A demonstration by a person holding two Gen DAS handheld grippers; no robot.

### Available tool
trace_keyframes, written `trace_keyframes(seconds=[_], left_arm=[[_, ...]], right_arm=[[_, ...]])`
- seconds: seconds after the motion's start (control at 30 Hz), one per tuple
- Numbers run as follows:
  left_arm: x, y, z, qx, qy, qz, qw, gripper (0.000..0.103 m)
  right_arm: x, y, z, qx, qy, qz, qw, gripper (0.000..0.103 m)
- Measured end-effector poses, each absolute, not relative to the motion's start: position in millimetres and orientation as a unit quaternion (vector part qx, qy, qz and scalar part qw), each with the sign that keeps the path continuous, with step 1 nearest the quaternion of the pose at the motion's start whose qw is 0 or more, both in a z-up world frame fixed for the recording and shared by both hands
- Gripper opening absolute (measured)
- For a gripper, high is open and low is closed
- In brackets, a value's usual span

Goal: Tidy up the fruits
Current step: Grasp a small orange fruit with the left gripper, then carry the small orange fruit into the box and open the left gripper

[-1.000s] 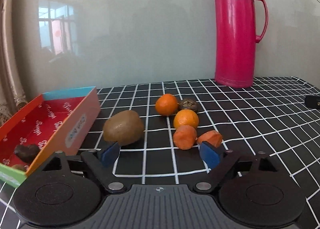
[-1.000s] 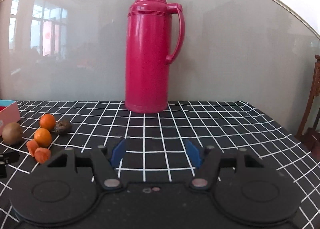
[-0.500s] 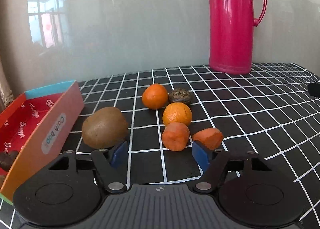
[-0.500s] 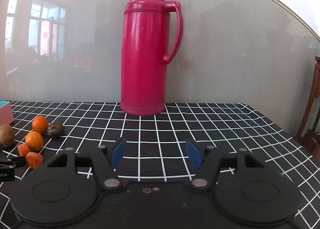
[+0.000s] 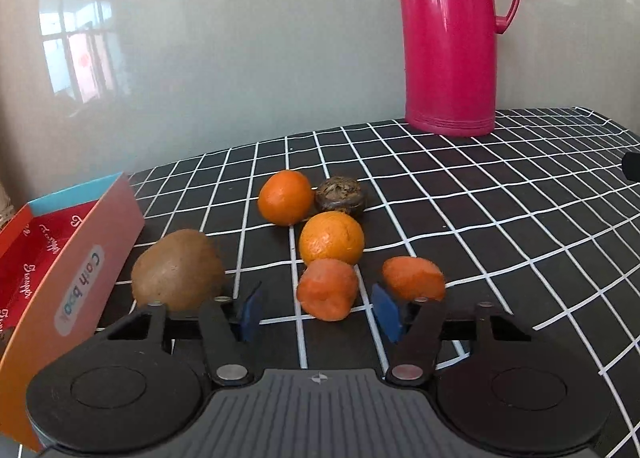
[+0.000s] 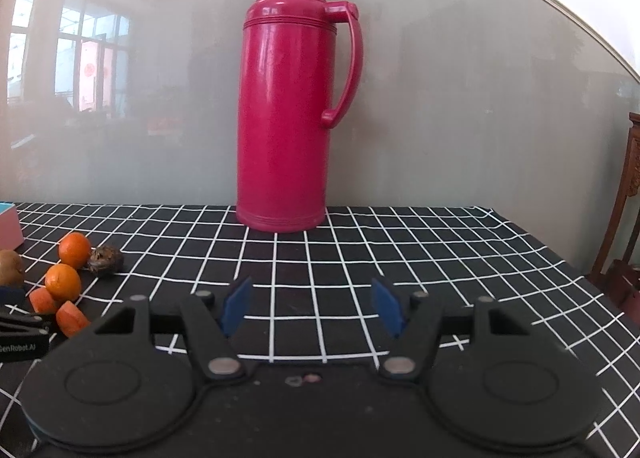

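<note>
Orange carrot piece sits between the closing left tongs.

The left gripper hung low over the checked tablecloth, its jaws closing around a carrot piece without touching it. A kiwi lay beside the cardboard box.

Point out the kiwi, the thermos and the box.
kiwi (image 5: pixel 178 270), left wrist view, middle of its brown skin.
thermos (image 6: pixel 282 118), right wrist view, middle of its pink body.
box (image 5: pixel 86 278), left wrist view, its near outer wall by the label.
</note>
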State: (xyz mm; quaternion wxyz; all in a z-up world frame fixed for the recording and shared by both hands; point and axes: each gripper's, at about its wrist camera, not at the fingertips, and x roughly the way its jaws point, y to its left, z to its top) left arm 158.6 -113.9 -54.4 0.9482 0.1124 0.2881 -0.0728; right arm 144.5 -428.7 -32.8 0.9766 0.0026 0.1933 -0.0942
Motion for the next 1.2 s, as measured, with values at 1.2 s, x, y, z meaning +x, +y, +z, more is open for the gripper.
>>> trace_keyframes(seconds=[1.2], left_arm=[[98, -1, -2, 0.076, 0.225, -0.003, 0.971, 0.033]], right_arm=[[149, -342, -23, -0.004, 0.19, -0.024, 0.981, 0.065]])
